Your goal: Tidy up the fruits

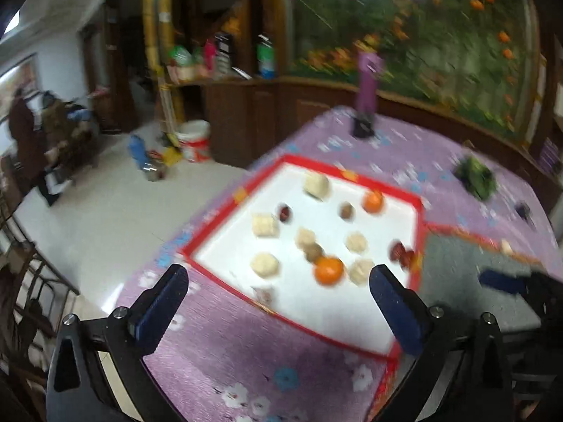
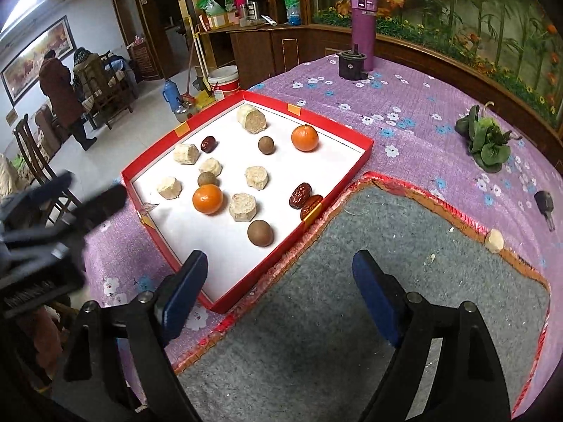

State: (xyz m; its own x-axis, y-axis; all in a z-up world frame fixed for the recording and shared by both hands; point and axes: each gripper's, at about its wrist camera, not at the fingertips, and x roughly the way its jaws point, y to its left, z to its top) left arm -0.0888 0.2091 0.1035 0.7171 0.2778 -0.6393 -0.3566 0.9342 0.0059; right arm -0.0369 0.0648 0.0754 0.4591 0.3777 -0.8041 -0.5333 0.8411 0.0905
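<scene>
I read no writing anywhere; my left view is blurred. Both my left gripper (image 1: 278, 281) and right gripper (image 2: 279, 270) gape empty above the red tray (image 2: 366, 147) holding oranges (image 2: 304, 137), dates (image 2: 300, 195), and pale chunks (image 2: 242, 206).

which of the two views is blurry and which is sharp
Left wrist view: motion-smeared throughout, the red tray and its oranges soft-edged. Right wrist view: sharp, fruit crisp in the red tray, only the left gripper at the edge blurred. Both show fisheye bending.
</scene>
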